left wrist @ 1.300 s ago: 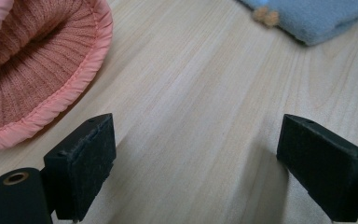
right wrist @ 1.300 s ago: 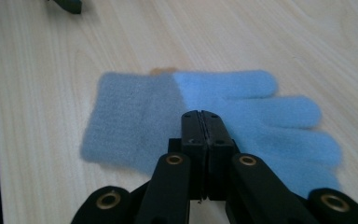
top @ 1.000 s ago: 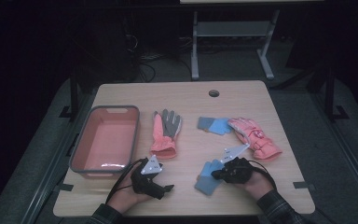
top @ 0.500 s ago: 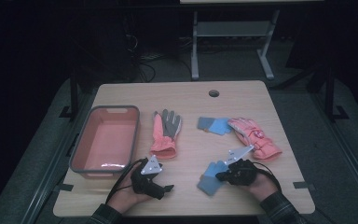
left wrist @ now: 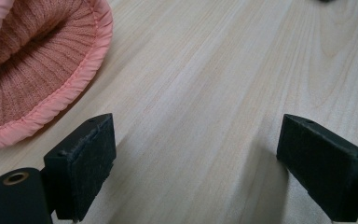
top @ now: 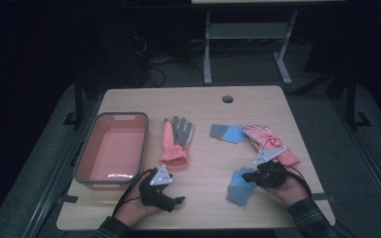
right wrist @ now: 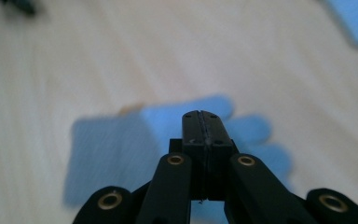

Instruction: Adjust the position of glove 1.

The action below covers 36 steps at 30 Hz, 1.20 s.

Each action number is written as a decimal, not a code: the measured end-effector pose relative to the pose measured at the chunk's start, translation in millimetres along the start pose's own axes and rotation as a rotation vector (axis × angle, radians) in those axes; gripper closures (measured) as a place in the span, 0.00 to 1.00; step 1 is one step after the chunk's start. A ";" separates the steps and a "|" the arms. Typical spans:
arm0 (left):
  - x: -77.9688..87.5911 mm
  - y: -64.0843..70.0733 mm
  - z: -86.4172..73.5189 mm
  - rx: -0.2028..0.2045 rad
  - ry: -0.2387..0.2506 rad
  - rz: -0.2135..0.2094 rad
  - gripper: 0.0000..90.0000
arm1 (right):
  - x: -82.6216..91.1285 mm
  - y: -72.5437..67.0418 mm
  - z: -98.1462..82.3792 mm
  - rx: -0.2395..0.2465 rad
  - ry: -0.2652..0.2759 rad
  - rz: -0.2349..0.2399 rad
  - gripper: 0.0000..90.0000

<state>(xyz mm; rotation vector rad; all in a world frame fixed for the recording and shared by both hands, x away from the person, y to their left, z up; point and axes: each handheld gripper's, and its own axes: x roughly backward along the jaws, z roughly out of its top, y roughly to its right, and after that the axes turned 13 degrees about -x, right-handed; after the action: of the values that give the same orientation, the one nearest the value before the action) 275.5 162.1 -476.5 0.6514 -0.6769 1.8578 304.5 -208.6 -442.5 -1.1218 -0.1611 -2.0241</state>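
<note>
- The right tool [top: 248, 177] sits at the near right of the counter [top: 206, 106], its jaws pressed fully together; in the right gripper view they meet in one dark block above a blue glove [right wrist: 121, 149].
- Whether any of the blue fabric is pinched between those jaws, I cannot tell; the glove looks flat and a little blurred beneath them.
- In the high view this blue glove [top: 240, 186] lies just left of the right tool, touching its tip, well to the right of the pink tray [top: 111, 148].
- The left tool [top: 176, 200] rests near the counter's front edge, just off the tray's near right corner, with its jaws spread wide and nothing between them.
- In the left gripper view only bare wood lies between its two pads [left wrist: 86, 163]; the ribbed cuff of a pink-and-grey glove [left wrist: 32, 79] lies just beyond them to the left.
- That glove [top: 176, 141] lies just right of the tray.
- A second blue glove [top: 227, 133] and a pink glove [top: 268, 141] lie farther right of the tray, touching each other.
</note>
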 end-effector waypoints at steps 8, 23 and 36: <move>0.0 0.5 -0.1 0.008 0.002 -0.003 0.12 | -11.3 19.5 40.8 -0.072 0.081 -0.083 0.99; 0.4 0.5 -0.3 0.003 0.001 -0.002 0.12 | -41.7 36.5 88.0 -0.099 0.130 -0.163 1.00; -1.0 -0.9 0.5 -0.004 0.003 -0.013 0.12 | -69.2 46.9 100.7 -0.124 0.115 -0.244 1.00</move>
<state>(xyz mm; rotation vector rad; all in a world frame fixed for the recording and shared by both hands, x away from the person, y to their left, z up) 276.7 161.4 -476.7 0.6493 -0.6723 1.8445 423.3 -153.9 -446.6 -1.1009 -0.1195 -2.3370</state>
